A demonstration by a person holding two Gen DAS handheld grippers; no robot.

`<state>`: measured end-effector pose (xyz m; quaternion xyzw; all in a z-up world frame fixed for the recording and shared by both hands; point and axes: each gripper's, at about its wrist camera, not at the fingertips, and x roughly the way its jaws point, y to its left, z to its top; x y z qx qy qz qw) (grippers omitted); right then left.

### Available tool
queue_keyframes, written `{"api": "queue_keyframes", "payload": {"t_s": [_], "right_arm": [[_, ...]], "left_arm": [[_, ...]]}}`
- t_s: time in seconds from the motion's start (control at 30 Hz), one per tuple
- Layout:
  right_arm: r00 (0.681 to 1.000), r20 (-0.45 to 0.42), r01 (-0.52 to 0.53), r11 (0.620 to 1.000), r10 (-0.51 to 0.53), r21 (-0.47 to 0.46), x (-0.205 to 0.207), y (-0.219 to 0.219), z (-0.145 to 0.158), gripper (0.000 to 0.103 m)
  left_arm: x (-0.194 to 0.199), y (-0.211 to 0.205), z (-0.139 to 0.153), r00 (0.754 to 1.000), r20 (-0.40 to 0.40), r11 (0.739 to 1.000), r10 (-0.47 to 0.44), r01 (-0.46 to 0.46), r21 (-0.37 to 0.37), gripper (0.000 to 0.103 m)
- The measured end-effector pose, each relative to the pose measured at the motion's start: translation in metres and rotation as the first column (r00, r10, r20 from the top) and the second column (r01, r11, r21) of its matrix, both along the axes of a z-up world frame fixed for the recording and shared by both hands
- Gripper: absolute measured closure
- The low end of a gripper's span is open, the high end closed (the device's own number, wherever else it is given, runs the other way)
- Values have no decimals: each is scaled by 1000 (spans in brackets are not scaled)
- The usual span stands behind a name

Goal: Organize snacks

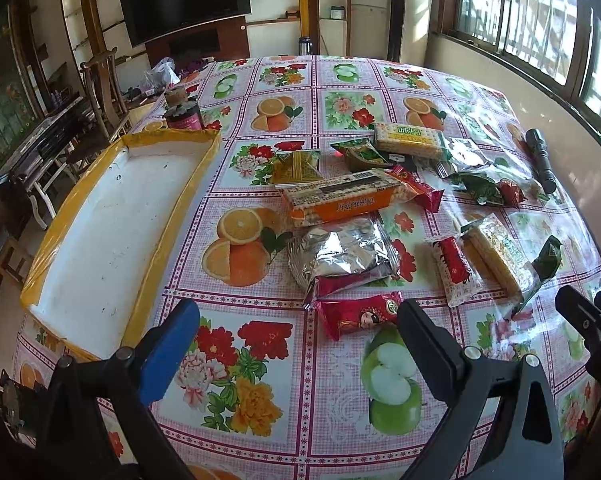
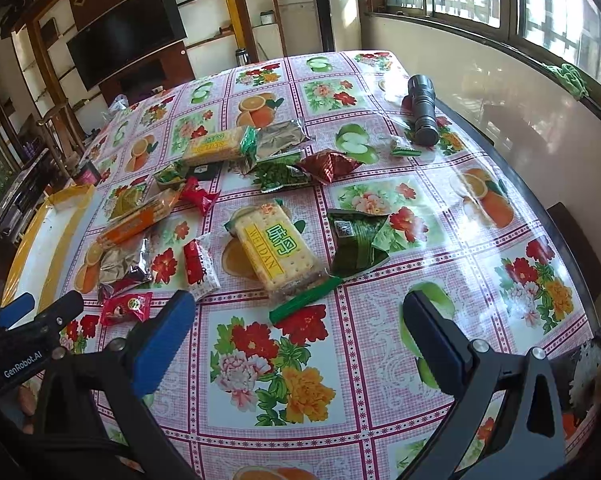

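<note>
Snacks lie scattered over the fruit-and-flower tablecloth, none yet in the yellow-rimmed tray that we take as our landmark, and we hold both grippers low at the near edge with nothing in either. Our left gripper stands wide apart, and nearest to it, just ahead of its black finger and to the right of the tray's near end, lies the small red candy packet, its long axis running across our line of approach, roughly parallel to the table's near edge. Our right gripper is likewise spread wide; straight ahead of it, farther right of the tray, lies the yellow Weidan cracker pack, its length running obliquely away from us, with a green wrapper end pointing back toward the fingers. We judge the left hand the nearer for the red packet and closer to the tray, so the move would be short and leftward. Behind the red packet, a crumpled silver foil bag touches it or nearly so, and could be nudged by a careless close. Beyond that an orange biscuit box lies crosswise beside the tray's far half. Farther still sit green and red wrappers, a second cracker pack, and, well right of the tray, a black flashlight. A dark jar stands just past the tray's far end.
</note>
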<state>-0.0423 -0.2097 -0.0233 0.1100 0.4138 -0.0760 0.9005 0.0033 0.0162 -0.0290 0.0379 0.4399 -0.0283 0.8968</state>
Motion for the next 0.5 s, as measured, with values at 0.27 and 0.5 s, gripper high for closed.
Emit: {"api": "queue_keyframes", "payload": {"t_s": [0.27,0.5], "right_arm": [[1000,-18,-5,996,3,-83,3,11,4,0],[1000,-2,-13,991,13,-136,-1,16,11,0]], "left_arm": [[1,4,-2,1000,-16,1000,-4,3,-12,4],[1,5,-2,1000,-21,1000,-20,19,-12,4]]}}
